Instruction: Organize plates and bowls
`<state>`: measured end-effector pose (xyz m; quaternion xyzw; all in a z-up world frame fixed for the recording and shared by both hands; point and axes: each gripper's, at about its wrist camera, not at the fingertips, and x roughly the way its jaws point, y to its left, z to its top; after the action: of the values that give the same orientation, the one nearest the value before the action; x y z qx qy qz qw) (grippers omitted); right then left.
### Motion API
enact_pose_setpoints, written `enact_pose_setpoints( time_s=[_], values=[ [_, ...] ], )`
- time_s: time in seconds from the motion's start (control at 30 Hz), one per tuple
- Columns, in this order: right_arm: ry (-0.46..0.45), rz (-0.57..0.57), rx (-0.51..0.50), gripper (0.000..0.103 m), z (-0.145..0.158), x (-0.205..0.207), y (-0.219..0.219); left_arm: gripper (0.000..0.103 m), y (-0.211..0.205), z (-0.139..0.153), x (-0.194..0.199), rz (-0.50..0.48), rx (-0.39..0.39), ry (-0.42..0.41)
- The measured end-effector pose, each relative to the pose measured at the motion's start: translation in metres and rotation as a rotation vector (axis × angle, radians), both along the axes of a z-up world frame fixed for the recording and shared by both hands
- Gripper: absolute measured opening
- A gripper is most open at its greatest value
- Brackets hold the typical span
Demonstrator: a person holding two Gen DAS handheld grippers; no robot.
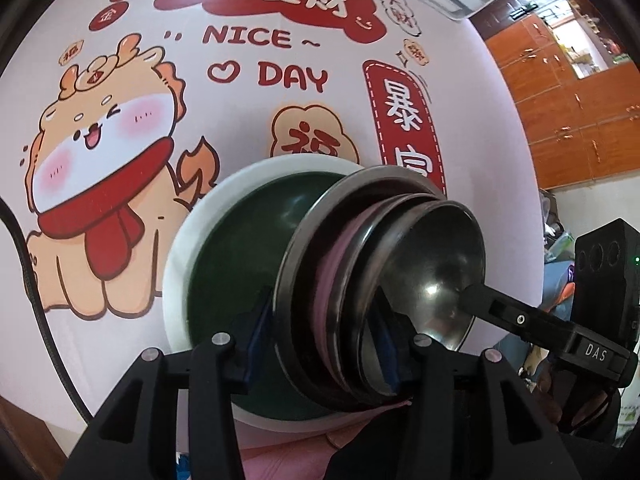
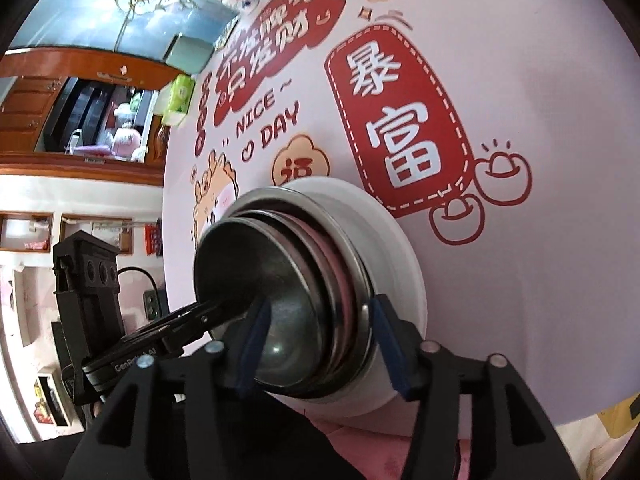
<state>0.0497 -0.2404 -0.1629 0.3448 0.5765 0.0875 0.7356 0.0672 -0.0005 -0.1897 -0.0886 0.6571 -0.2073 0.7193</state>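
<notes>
Shiny steel bowls nest, round, inside a glossy white plate.

Nested steel bowls are filling the white plate, blocking the table's near edge; printed tablecloth beyond is lying open.

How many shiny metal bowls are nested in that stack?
3: a wide outer one on the white plate, a middle one inside the pink dish, and the smallest on top. More may be hidden.
</notes>
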Motion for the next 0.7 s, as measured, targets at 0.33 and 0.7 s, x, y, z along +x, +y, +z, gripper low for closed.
enact_pose_setpoints(
  time_s=[0.33, 0.7],
  values=[
    [-0.133, -0.181, -0.116, 0.064, 0.024, -0.042, 0.016, 0.049, 0.026, 0.032, -0.018, -0.083, -0.045, -0.136],
    [-0.194, -0.219, -0.253, 0.082, 0.035, -0.083, 0.062, 0.062, 0.047, 0.062, -0.055, -0.179, -0.015, -0.273]
  ],
)
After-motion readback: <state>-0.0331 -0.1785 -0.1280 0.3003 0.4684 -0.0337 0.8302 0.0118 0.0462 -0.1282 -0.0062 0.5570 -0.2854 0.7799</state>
